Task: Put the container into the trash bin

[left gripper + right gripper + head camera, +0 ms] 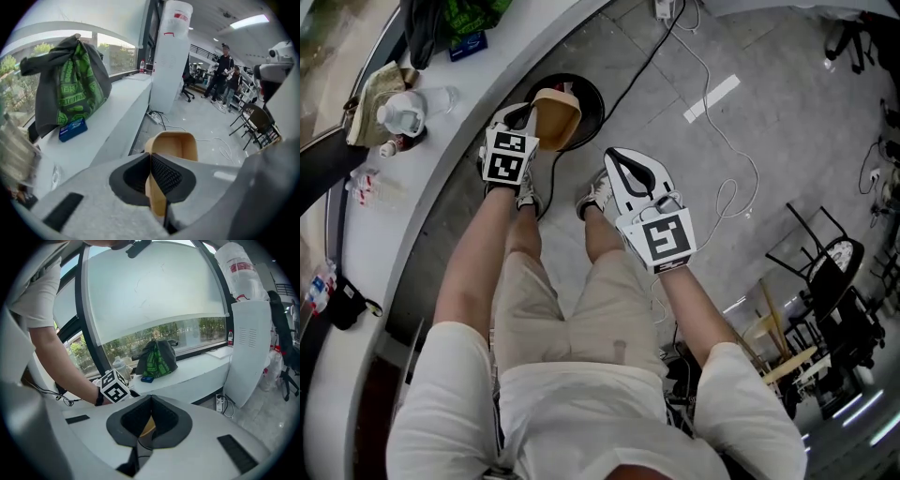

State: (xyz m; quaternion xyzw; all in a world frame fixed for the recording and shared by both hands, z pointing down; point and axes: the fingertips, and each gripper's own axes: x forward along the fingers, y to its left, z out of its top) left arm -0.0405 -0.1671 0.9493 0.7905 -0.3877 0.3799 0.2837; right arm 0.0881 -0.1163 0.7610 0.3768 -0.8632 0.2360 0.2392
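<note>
Head view: the left gripper (531, 116) holds the tan container (557, 114) over the black trash bin (592, 97), at 11 o'clock from centre.
Left gripper view: its jaws pinch the container's wall.
Right gripper view: the right gripper (149, 401) is closed and empty.
Next: probably letting go squarely above the bin's mouth.

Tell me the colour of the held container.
Tan container, clearest in the left gripper view.

Tan container (555, 117) over black trash bin (593, 97)
</note>
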